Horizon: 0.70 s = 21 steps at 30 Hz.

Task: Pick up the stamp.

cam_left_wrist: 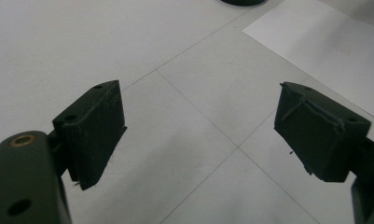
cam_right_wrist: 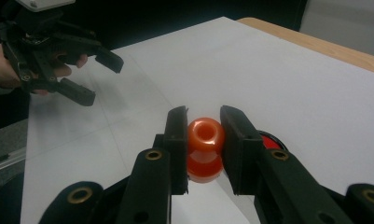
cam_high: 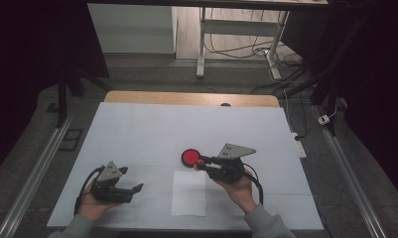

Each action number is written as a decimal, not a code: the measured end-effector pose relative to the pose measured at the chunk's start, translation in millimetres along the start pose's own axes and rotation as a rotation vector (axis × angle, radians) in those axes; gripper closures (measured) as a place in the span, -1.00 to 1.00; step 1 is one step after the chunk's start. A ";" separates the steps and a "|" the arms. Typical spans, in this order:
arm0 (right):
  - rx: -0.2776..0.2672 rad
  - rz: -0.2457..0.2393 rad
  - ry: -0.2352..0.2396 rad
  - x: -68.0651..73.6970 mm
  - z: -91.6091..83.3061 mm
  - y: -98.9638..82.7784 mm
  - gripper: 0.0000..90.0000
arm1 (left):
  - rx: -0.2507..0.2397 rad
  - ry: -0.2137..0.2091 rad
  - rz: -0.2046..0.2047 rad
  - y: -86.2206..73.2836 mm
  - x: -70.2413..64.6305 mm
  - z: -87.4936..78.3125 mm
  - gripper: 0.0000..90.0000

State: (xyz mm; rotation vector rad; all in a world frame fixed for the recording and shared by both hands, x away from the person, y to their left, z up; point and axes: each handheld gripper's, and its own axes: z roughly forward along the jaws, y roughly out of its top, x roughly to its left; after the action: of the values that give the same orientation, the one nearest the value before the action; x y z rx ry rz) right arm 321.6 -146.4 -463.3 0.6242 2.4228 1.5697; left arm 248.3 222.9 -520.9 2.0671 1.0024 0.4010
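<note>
My right gripper (cam_right_wrist: 204, 122) is shut on a small orange-red spool-shaped piece (cam_right_wrist: 204, 144) with a hole in its top, held just above the white table cover. From above, this gripper (cam_high: 200, 162) points left beside a red disc with a black rim (cam_high: 190, 157). That disc (cam_right_wrist: 270, 140) peeks out behind one jaw. My left gripper (cam_left_wrist: 198, 107) stands open, nothing between its pads, above the bare cover. In the high view the left gripper (cam_high: 130, 179) is at the near left, a hand around it. Farther off, the same left gripper (cam_right_wrist: 100, 80) has its jaws apart.
A white sheet of paper (cam_high: 189, 193) lies near the front edge between my hands; its corner (cam_left_wrist: 324, 42) is ahead of the left gripper. The white table cover (cam_high: 137, 129) ends at a wooden strip (cam_high: 186, 97) at the back. Desk legs and cables lie beyond.
</note>
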 end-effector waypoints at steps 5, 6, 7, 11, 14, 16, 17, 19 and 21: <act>0.006 0.006 0.010 1.5 2.8 -2.2 0.60 | 0.002 0.001 0.001 0.0 -0.1 0.7 -0.64; 0.009 0.006 0.012 1.8 3.8 -2.7 0.60 | 0.003 0.000 0.002 0.1 -0.1 0.8 -0.64; 0.009 0.006 0.012 1.8 3.8 -2.7 0.60 | 0.003 0.001 0.002 0.2 -0.3 0.9 -0.64; 0.015 0.007 0.018 3.1 5.7 -3.4 0.60 | 0.002 0.001 0.003 0.2 -0.5 0.6 -0.64; 0.014 0.006 0.016 3.2 5.5 -3.1 0.60 | 0.003 0.001 0.004 0.3 -0.6 0.9 -0.64; 0.014 0.006 0.017 2.8 5.6 -3.2 0.60 | 0.003 0.002 0.005 0.4 -1.0 1.2 -0.64; 0.015 0.006 0.017 2.8 5.7 -3.3 0.60 | 0.002 0.003 0.005 0.4 -1.2 1.1 -0.64; 0.016 0.005 0.016 2.9 5.7 -3.3 0.60 | 0.001 0.003 0.006 0.5 -1.4 1.1 -0.64; 0.015 0.005 0.016 2.7 5.6 -3.3 0.60 | 0.002 0.003 0.006 0.6 -1.5 1.5 -0.64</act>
State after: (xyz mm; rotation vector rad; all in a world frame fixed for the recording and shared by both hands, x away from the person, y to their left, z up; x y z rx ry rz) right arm 320.4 -141.8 -468.5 0.6233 2.4485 1.5659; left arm 248.5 220.7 -521.2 2.0725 0.9990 0.4071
